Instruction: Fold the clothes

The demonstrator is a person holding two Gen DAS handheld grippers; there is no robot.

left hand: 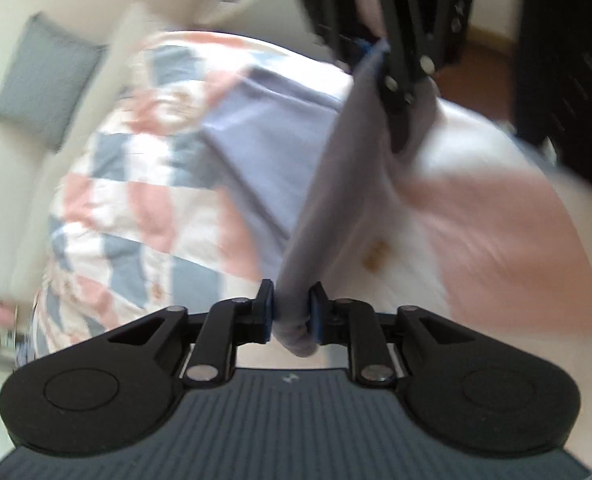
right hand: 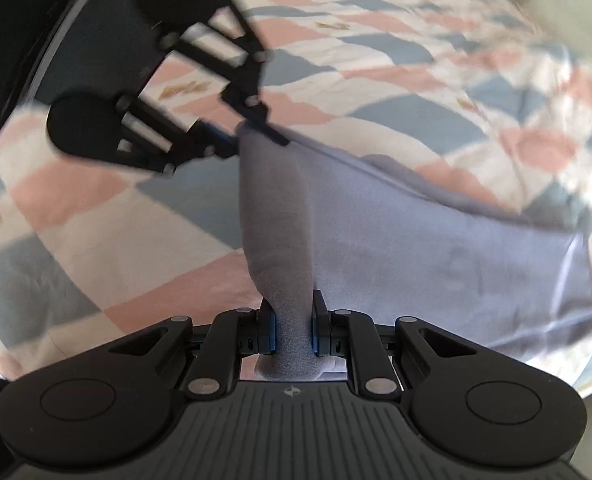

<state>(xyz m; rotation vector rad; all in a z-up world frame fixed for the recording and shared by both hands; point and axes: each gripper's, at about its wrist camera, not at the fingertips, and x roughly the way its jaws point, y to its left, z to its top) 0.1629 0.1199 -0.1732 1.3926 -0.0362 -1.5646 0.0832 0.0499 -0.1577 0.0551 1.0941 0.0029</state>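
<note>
No container showed in either view; the only thing bearing anything was the bed, covered by a checked quilt (right hand: 395, 92) of pink, grey-blue and white squares.

The garment (right hand: 435, 264), a pale lavender-grey piece of soft, slightly fuzzy cloth, hung over that quilt. One edge was lifted clear of the quilt and stretched taut between the two tools, while the rest sloped down, its far part resting on the quilt. Both views were blurred, so no seam, sleeve or collar could be told.

The left hand-held gripper (left hand: 292, 308) pinched a gathered bunch of the garment (left hand: 264, 148) between its blue pads, a rounded lump of cloth bulging out behind the jaws. The right hand-held gripper (right hand: 294, 328) likewise clamped a thick twisted fold of the garment, the jaws nearly together around it.

The left wrist view alone showed a grey pillow (left hand: 44, 84) lying beyond the quilt's edge, a strip of brown floor (left hand: 479, 64) past the far side of the quilt and dark furniture (left hand: 567, 60) next to that floor; it also caught the right hand-held gripper (left hand: 395, 92) above the quilt, biting the cloth's far corner. The right wrist view showed a much wider spread of quilt, and the left hand-held gripper (right hand: 252, 128) gripping the garment's upper corner above the quilt.
</note>
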